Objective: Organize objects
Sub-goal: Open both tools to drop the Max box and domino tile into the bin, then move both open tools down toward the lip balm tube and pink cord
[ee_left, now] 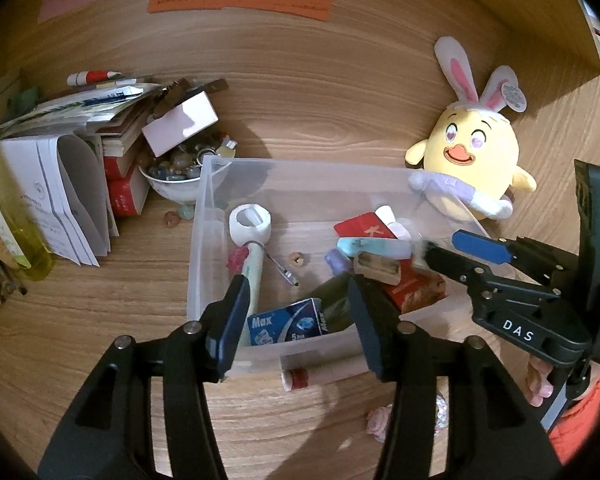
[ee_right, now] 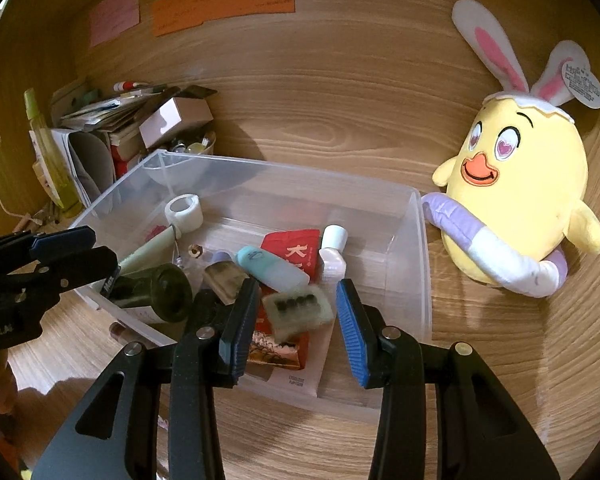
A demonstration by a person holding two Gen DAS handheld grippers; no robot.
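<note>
Both grippers hung over the clear bin (ee_right: 420, 264) near the table's back edge, left gripper (ee_left: 300, 304) and right gripper (ee_right: 300, 312) partly open, apparently holding nothing. A yellow plush chick (ee_right: 524, 200) leaned beside the bin.

"Max" and "5mm" on a blue box (ee_left: 286, 322) in the clear bin (ee_left: 204, 216). "DAS" in white on the right gripper (ee_left: 452, 246). Red packet (ee_right: 290, 250) shows a large white "大". Notes on the wall are illegible.
</note>
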